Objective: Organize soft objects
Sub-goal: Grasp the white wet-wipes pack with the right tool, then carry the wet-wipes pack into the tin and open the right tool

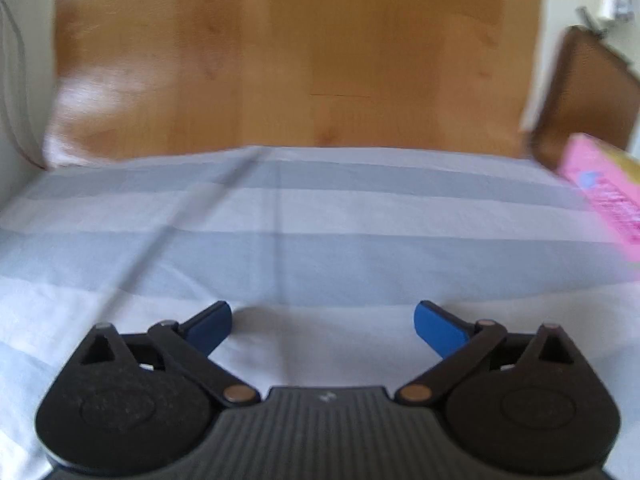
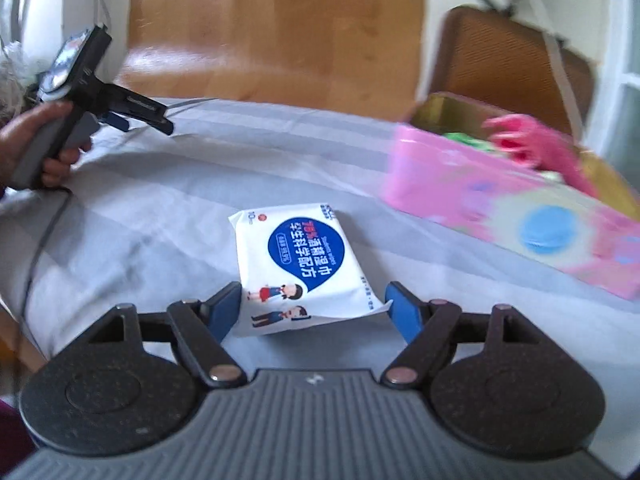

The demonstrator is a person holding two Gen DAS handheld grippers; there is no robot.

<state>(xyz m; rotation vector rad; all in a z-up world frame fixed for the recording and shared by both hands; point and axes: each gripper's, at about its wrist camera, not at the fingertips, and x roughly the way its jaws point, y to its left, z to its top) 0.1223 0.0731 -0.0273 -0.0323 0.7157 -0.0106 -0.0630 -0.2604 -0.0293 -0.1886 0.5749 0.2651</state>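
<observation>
**A:** ok so where's the soft stuff right now?

**B:** the wet wipes pack, white with a blue teardrop label and little cartoon kids, sits between the blue pads of the right tool. The tool pinches it across its width: the left pad touches the pack's edge, the right pad meets its corner, and the near end of the pack looks lifted off the sheet. It's around 6 o'clock in the right wrist view, dead centre.

**A:** and the box?

**B:** pink box up at 2 o'clock from the pack, near but not touching. It's open on top, with something pink and floppy plus a bit of green inside. Too blurry to say what they are.

**A:** left side doing anything?

**B:** left tool has its pads spread wide with nothing between them, only striped bedsheet under it. In the right view you can see it at 9–10 o'clock, gripped by a hand, well apart from the pack.

**A:** surroundings?

**B:** it's a bed with a grey and white striped sheet, wooden floor past the far edge at 12 o'clock, and a brown chair-ish thing behind the box at 1–2 o'clock. Edges of both views are pretty smeared.
</observation>
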